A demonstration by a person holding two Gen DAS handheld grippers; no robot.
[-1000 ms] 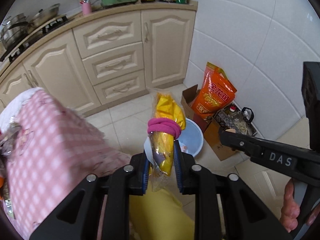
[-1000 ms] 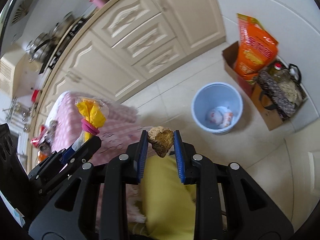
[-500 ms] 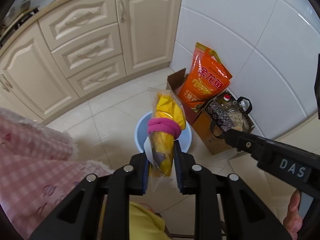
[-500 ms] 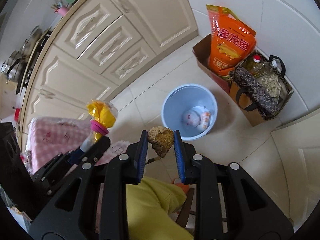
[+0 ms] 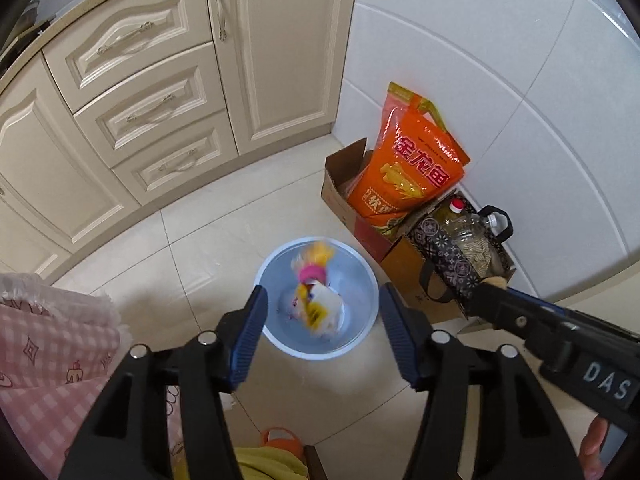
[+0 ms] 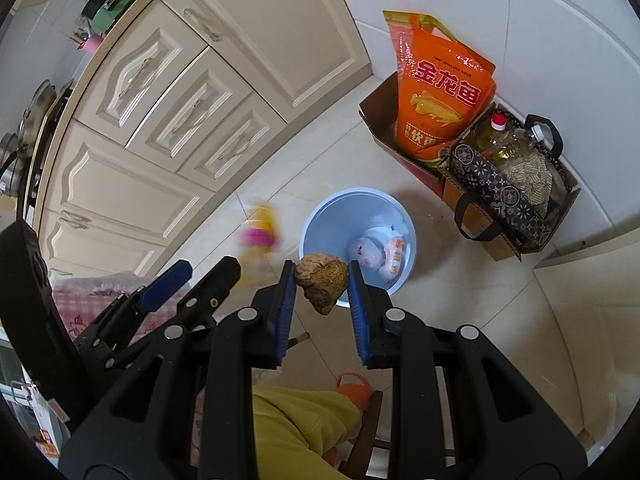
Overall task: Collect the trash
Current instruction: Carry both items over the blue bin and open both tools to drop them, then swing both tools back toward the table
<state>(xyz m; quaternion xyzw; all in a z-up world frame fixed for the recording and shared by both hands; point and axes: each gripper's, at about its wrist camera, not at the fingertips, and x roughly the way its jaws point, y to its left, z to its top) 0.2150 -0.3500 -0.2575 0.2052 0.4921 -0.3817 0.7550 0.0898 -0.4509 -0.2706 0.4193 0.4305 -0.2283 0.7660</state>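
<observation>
- Yellow bag with pink band [image 5: 313,276]: motion-blurred, in mid-air, touching neither hand-held gripper. In the left wrist view it sits lower centre, over the mouth of the blue bin [image 5: 362,276]. In the right wrist view the blur [image 6: 260,236] reads left of the bin rim [image 6: 320,216], so I cannot tell whether it lands inside.
- Left hand-held gripper [image 5: 320,332]: jaws spread wide, nothing between the pads, aimed down at the bin.
- Right hand-held gripper [image 6: 321,292]: clamped on a brown crumpled lump [image 6: 322,280], centre frame, above and short of the bin's near rim.
- Bin already has white wrapped trash [image 6: 376,254] at the bottom.
- Risks, as I judge them:
  - The bag is light and tumbling, so it could clip the rim and end up on the floor tiles [image 5: 208,240].
  - The lump isn't over the opening. Letting go here probably drops it in front of the bin; move it forward first.
  - The two hand-held grippers are near each other, so they could bump when the right one moves in.
  - Cardboard box [image 5: 340,188] with orange rice bag [image 5: 408,168] sits just beside the bin at right. An overshoot would land there.
</observation>
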